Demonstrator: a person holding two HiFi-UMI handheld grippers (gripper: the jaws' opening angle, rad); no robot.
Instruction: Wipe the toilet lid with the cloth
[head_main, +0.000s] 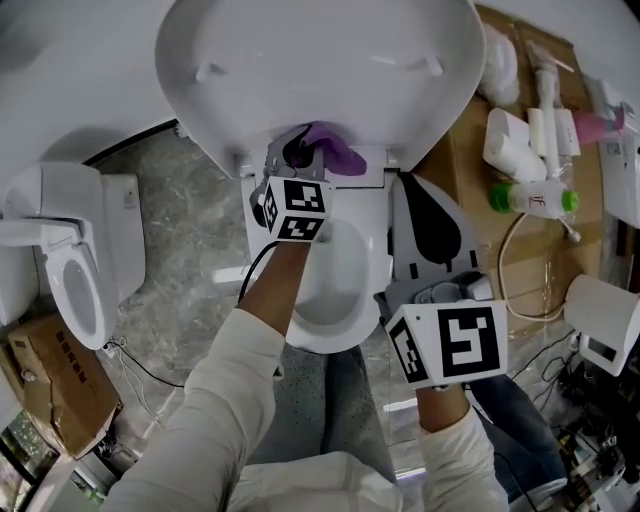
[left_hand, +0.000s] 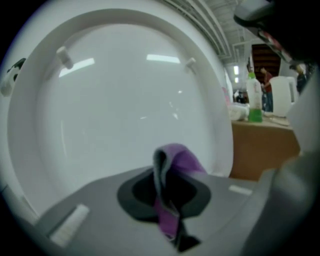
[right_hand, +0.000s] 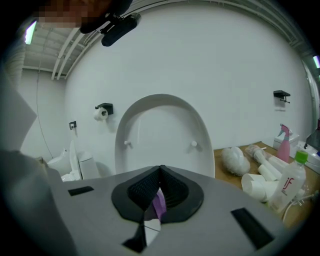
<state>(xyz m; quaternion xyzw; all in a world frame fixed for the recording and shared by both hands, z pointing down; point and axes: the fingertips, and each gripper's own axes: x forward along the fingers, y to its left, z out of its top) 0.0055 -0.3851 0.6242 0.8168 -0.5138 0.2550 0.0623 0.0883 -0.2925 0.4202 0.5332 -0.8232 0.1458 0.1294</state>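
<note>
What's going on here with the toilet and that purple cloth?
A person holds a gripper in each hand over an open toilet. The left gripper is shut on the purple cloth, low against the raised toilet lid near its hinge. The right gripper is shut and empty, hovering beside the bowl. Whether the cloth touches the lid isn't clear.

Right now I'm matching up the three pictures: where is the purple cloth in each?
Head view: cloth top centre, in the left gripper.
Left gripper view: cloth lower centre, in the jaws.
Right gripper view: cloth a sliver low centre.
Shared landmark: raised toilet lid.
</note>
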